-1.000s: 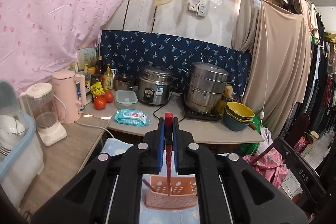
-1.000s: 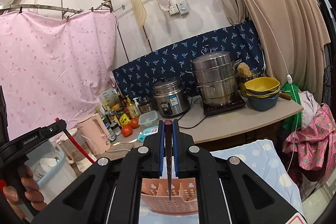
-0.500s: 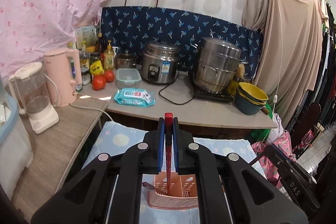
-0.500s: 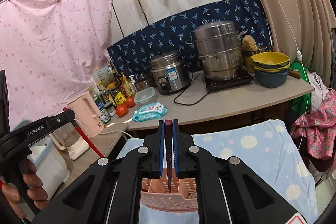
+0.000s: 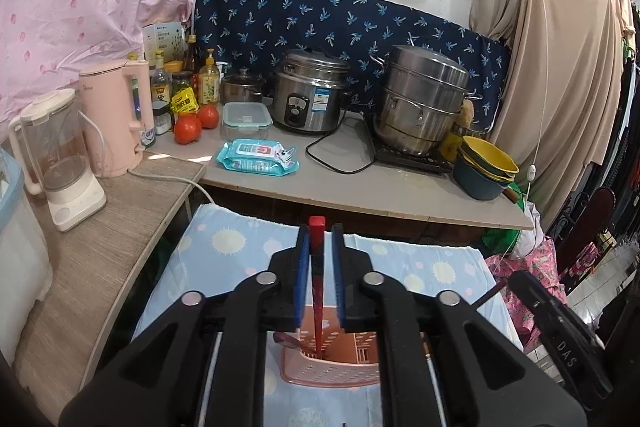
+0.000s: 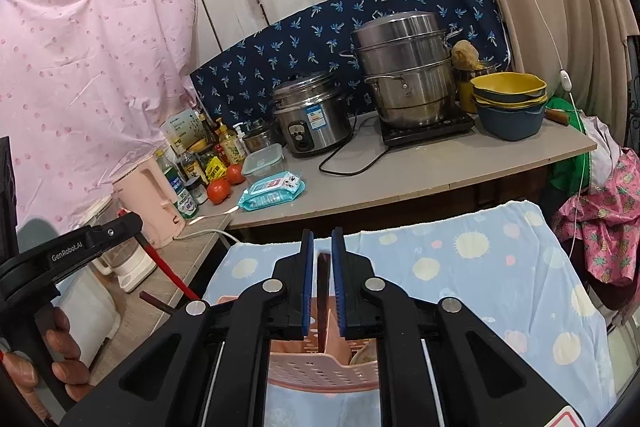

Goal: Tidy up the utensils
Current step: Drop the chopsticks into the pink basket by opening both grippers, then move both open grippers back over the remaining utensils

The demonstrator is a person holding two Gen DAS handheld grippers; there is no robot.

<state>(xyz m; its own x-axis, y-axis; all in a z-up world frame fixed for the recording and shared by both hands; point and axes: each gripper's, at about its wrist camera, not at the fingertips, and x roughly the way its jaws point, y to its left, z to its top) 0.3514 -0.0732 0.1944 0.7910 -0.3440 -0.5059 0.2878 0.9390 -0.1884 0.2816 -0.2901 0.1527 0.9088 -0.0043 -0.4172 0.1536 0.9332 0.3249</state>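
A pink slotted utensil holder [image 5: 332,363] stands on a blue dotted cloth [image 5: 240,259]; it also shows in the right wrist view [image 6: 320,367]. My left gripper [image 5: 319,239] has its jaws slightly apart around a red chopstick [image 5: 318,287] whose tip rests inside the holder. My right gripper [image 6: 321,247] has its jaws slightly apart around a dark brown utensil [image 6: 322,299] that stands in the holder. Whether either utensil is still pinched cannot be told. The left gripper with its red stick shows at the left of the right wrist view [image 6: 132,227].
A counter [image 5: 360,187] behind the cloth carries a rice cooker [image 5: 310,91], a steamer pot [image 5: 420,103], stacked bowls [image 5: 486,163], wipes [image 5: 258,157] and tomatoes [image 5: 188,129]. A wooden side table [image 5: 100,227] at left holds a pink kettle [image 5: 116,119] and a blender [image 5: 56,155].
Both grippers have lowered toward the holder and tilted down. Their jaws have parted slightly from the utensils, which now stand lower in the holder.
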